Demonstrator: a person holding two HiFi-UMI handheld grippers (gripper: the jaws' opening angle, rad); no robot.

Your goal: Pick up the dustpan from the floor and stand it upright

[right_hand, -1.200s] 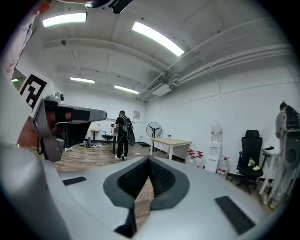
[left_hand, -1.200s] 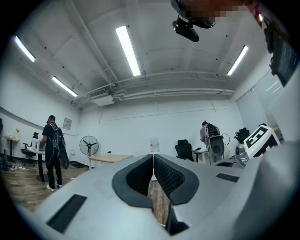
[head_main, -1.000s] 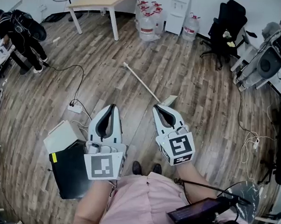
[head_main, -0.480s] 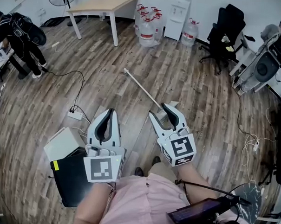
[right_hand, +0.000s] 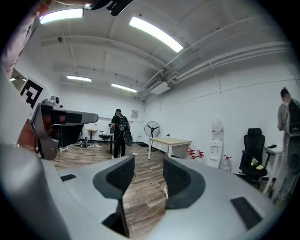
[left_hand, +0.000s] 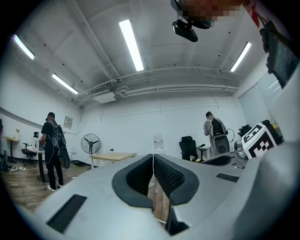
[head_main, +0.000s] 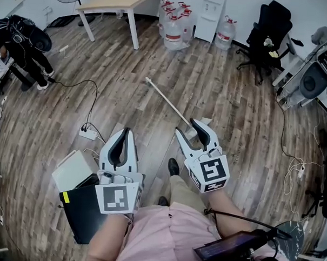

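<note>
The dustpan lies flat on the wood floor. Its long white handle [head_main: 165, 99] runs from the far left toward me. The pale pan [head_main: 203, 121] shows just past my right gripper [head_main: 187, 128] and is mostly hidden by it. That gripper is open, with nothing between its jaws, held above the handle's near end. A short white piece of the handle [right_hand: 165, 192] shows on the floor between the right jaws [right_hand: 148, 176]. My left gripper [head_main: 125, 132] is shut and empty, to the left of the dustpan. Its pads [left_hand: 164, 174] meet at the tip.
A power strip [head_main: 87, 133] with a black cable lies left of the left gripper. A white box [head_main: 72, 169] and a black case [head_main: 84, 207] sit at the near left. Table [head_main: 112, 0], water jugs [head_main: 173, 25], an office chair [head_main: 268, 34] and a standing person [head_main: 24, 40] are farther off. My shoe [head_main: 174, 166] is between the grippers.
The right gripper's jaws have parted from nearly closed to open. I have stepped forward, one foot now showing between the grippers. The left gripper stays shut.
</note>
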